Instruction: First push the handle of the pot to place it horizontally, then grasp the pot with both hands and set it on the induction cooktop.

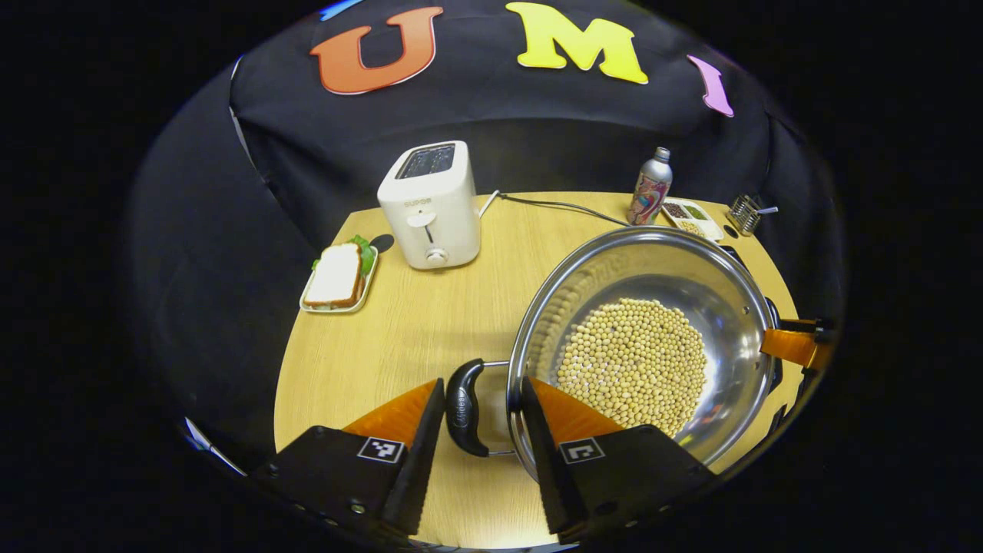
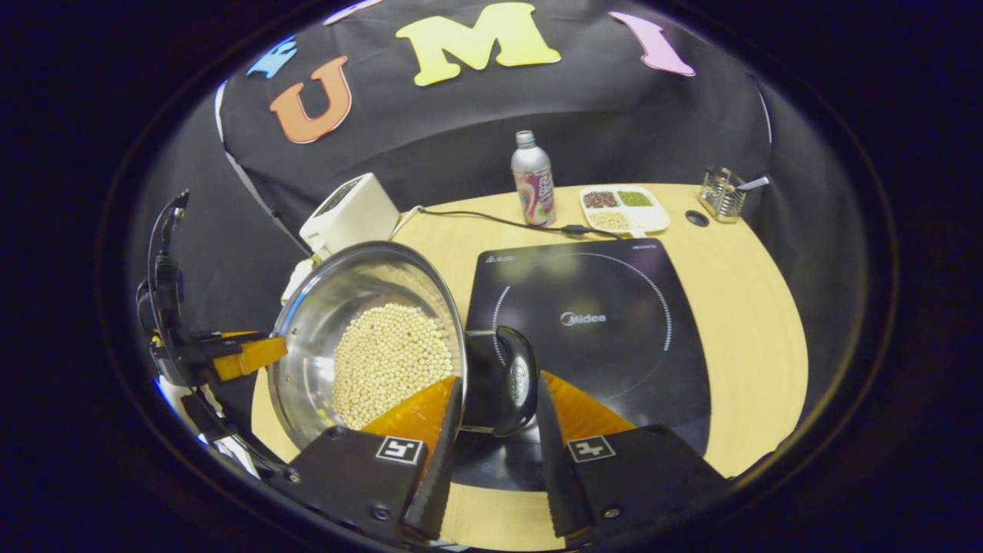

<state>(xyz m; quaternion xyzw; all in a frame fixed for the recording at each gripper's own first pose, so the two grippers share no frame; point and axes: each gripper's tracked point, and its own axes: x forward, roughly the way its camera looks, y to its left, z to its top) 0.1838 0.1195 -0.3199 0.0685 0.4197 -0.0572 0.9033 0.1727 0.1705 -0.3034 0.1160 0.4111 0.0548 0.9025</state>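
Both of my jaws straddle the pot's two handles: my left gripper has its fingers on either side of one curved black handle, my right gripper brackets the other handle, but gaps show beside each handle, so I cannot tell whether either pair is clenched. That pot is round, shiny steel, tilted in the right gripper view, holding a bed of small pale beans too many to count. It sits at the left edge of the flat, glossy black cooktop, its base hidden, so I cannot tell if it rests or hangs. On the wooden counter I count one white boxy toaster, one sandwich on a tray, one metal bottle, one divided dish of grains, and one wire holder, its contents hard to make out.
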